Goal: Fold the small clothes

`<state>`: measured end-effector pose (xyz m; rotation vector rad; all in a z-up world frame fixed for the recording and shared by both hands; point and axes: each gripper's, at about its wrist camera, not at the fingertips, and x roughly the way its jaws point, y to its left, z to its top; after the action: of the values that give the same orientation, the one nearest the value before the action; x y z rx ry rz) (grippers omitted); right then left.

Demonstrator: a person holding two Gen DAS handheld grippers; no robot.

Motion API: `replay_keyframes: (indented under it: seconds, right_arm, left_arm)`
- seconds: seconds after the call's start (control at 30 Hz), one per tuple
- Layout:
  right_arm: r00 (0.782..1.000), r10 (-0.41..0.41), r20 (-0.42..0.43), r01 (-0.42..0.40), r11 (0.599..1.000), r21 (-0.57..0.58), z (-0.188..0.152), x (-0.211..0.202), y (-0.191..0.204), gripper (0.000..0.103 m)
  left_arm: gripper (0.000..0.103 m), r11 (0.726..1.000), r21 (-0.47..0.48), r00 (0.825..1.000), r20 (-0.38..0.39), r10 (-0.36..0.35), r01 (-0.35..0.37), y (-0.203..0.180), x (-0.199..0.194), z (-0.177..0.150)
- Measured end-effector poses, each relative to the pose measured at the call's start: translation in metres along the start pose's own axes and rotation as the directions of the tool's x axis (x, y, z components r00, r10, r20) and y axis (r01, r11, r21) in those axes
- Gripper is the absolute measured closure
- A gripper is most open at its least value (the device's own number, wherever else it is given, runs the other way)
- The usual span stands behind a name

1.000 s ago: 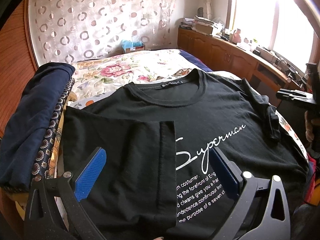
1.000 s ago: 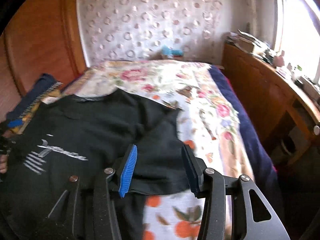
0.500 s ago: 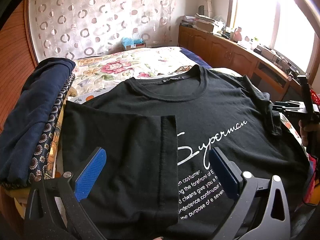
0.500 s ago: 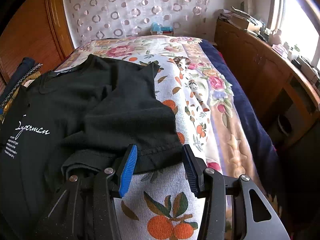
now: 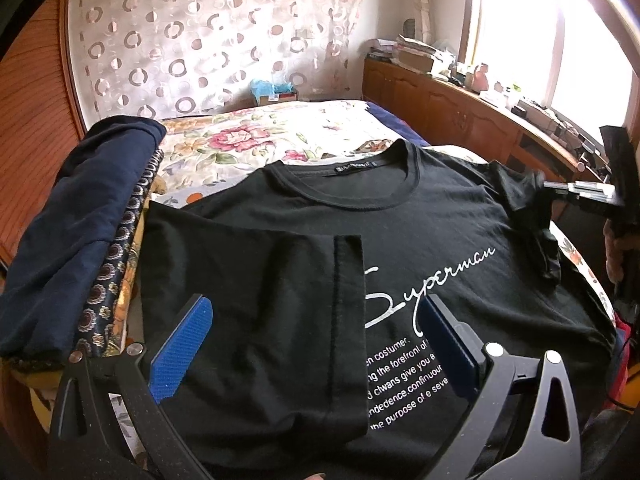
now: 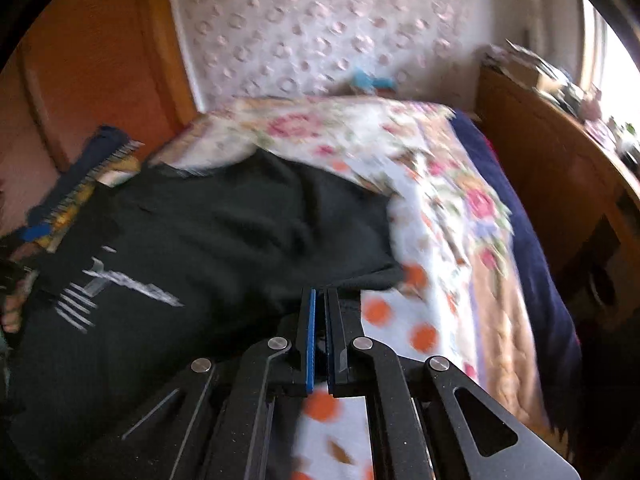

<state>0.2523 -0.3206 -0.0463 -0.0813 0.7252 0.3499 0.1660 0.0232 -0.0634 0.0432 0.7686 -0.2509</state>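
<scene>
A black T-shirt [image 5: 400, 240] with white "Superman" print lies face up on the bed. Its left sleeve [image 5: 260, 280] is folded in over the chest. My left gripper [image 5: 316, 312] hovers open just above that folded sleeve, with nothing pinched. At the shirt's right edge, my right gripper [image 5: 550, 188] has its jaws closing to shut on the right sleeve [image 5: 532, 196], which is raised off the bed. In the blurred right wrist view the blue pads of the right gripper [image 6: 320, 292] meet on the sleeve hem [image 6: 352, 276].
A stack of navy folded clothes [image 5: 80, 220] sits along the shirt's left side. The floral bedspread [image 5: 248, 140] stretches beyond the collar. A wooden cabinet [image 5: 460, 108] with clutter runs under the window on the right. A hand [image 5: 616, 248] holds the right gripper.
The right gripper went from open around the sleeve hem to shut on it, and the sleeve has lifted a little. The left gripper stayed open over the folded sleeve.
</scene>
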Motion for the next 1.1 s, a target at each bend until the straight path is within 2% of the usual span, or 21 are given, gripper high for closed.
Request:
replay_keyframes:
  seconds: [0.17, 0.27, 0.37, 0.4, 0.43, 0.47, 0.6, 0.77, 0.8, 0.83, 0.9, 1.1]
  right_arm:
    - [0.988, 0.151, 0.020, -0.148, 0.985, -0.093, 0.034, 0.014, 0.052, 0.099]
    - [0.980, 0.197, 0.023, -0.192, 0.973, -0.129, 0.047, 0.030, 0.078, 0.099]
    - [0.978, 0.208, 0.019, -0.203, 0.967, -0.151, 0.053, 0.041, 0.091, 0.099]
    - [0.979, 0.202, 0.021, -0.197, 0.969, -0.152, 0.053, 0.042, 0.091, 0.092]
    - [0.982, 0.190, 0.021, -0.185, 0.971, -0.151, 0.053, 0.043, 0.088, 0.079]
    - [0.984, 0.176, 0.023, -0.170, 0.974, -0.152, 0.051, 0.043, 0.085, 0.075]
    - [0.993, 0.115, 0.024, -0.110, 0.984, -0.137, 0.042, 0.040, 0.076, 0.073]
    - [0.998, 0.057, -0.016, -0.058, 0.992, -0.111, 0.025, 0.043, 0.061, 0.072]
    - [0.999, 0.038, -0.026, -0.040, 0.993, -0.109, 0.022, 0.047, 0.057, 0.070]
    - [0.999, 0.015, -0.036, -0.019, 0.994, -0.107, 0.020, 0.052, 0.053, 0.061]
    - [0.998, -0.023, -0.052, 0.017, 0.995, -0.103, 0.020, 0.063, 0.045, 0.048]
    - [0.993, -0.087, -0.084, 0.081, 0.994, -0.075, 0.025, 0.091, 0.030, 0.047]
  left_arm:
    - [0.000, 1.000, -0.017, 1.000, 0.021, 0.002, -0.002, 0.004, -0.007, 0.001]
    - [0.000, 1.000, -0.022, 1.000, 0.026, 0.007, -0.006, 0.008, -0.010, 0.001]
    - [0.000, 1.000, -0.028, 1.000, 0.028, 0.011, -0.010, 0.011, -0.014, 0.000]
    - [0.000, 0.999, -0.031, 1.000, 0.028, 0.014, -0.013, 0.012, -0.014, -0.001]
    - [0.000, 0.999, -0.034, 0.999, 0.027, 0.017, -0.016, 0.014, -0.015, -0.002]
    - [0.000, 0.999, -0.036, 0.999, 0.027, 0.018, -0.017, 0.015, -0.015, -0.002]
    - [0.000, 0.998, -0.052, 0.999, 0.028, 0.025, -0.023, 0.021, -0.014, -0.005]
    - [0.000, 0.998, -0.049, 0.998, 0.035, 0.049, -0.047, 0.030, -0.015, -0.001]
    - [0.000, 0.998, -0.045, 0.998, 0.038, 0.050, -0.048, 0.031, -0.015, 0.000]
    - [0.000, 0.998, -0.039, 0.998, 0.044, 0.054, -0.052, 0.034, -0.016, 0.003]
    - [0.004, 0.998, -0.032, 0.997, 0.051, 0.060, -0.058, 0.038, -0.016, 0.009]
    - [0.025, 0.994, 0.001, 0.994, 0.008, 0.112, -0.112, 0.061, -0.006, 0.033]
